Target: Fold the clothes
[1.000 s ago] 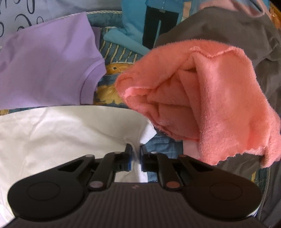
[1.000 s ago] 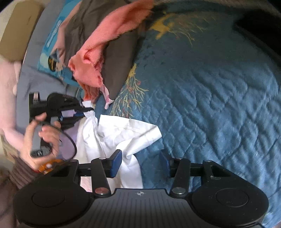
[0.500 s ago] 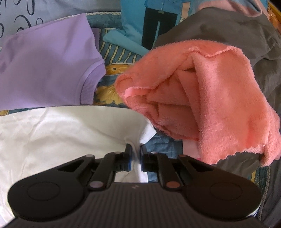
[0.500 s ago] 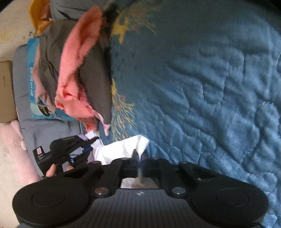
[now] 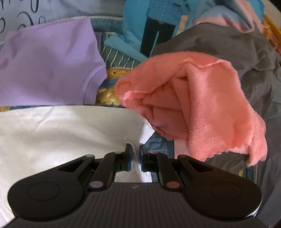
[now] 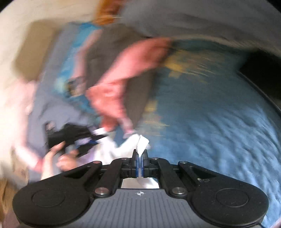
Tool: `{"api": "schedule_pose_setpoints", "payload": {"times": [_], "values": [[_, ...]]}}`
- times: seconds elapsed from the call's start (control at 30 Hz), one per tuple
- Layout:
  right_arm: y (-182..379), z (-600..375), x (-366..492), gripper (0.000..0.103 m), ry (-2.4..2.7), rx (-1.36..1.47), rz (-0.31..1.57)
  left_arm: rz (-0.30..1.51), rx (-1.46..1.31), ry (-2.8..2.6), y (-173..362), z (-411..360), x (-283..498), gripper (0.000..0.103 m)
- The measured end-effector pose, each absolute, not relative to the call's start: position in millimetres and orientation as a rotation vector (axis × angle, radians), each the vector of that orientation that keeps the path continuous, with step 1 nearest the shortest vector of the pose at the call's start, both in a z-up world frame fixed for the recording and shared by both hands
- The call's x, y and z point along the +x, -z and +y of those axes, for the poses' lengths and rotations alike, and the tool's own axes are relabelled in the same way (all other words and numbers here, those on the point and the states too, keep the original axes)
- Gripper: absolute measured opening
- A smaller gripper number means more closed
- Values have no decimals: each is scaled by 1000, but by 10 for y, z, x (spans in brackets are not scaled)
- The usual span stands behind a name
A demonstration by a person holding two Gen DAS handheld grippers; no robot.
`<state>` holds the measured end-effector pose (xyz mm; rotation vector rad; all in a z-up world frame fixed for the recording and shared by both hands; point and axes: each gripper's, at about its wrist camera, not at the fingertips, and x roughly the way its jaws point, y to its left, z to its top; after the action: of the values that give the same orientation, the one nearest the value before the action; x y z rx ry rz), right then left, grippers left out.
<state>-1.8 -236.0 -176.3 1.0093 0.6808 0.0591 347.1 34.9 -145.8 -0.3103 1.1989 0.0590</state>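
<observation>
I read no brand or label anywhere; the only print is dark curly script on the pale sheet (image 5: 26, 15) beyond the purple shirt (image 5: 47, 64), too cut off to make out, and a picture of a standing figure on the turquoise cloth (image 5: 133, 26).

My landmark is the white shirt (image 5: 58, 133), which lies on the blue quilt (image 6: 210, 122). My left gripper (image 5: 135, 150) has its jaws nearly closed, pinching a bunched edge of that shirt. My right gripper (image 6: 140, 154) is clamped tight on another corner of it (image 6: 142, 143), lifted off the quilt; that view is badly blurred.

I count one white shirt, one purple shirt just beyond it, one fuzzy pink towel (image 5: 193, 108) touching its far right edge, one grey garment (image 5: 228, 49) under and behind the towel, and one turquoise cloth further back. From the right wrist I also see my left hand (image 6: 59, 157) holding the other gripper (image 6: 75, 138) beside the white shirt.
</observation>
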Motion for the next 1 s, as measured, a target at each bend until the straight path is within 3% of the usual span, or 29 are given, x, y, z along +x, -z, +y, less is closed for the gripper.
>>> {"api": "schedule_pose_setpoints", "payload": {"times": [0.2, 0.37, 0.7, 1.0], "values": [[1333, -1712, 17, 3, -466, 846, 660, 1129, -330, 3, 1147, 644, 3301, 10], [1332, -862, 14, 3, -662, 585, 739, 1089, -332, 4, 997, 1172, 3039, 10], [1816, 241, -84, 3, -796, 122, 905, 1106, -354, 36, 1510, 2127, 2622, 10], [1986, 472, 29, 4, -817, 89, 1009, 1075, -394, 55, 1795, 2364, 2521, 15]]}}
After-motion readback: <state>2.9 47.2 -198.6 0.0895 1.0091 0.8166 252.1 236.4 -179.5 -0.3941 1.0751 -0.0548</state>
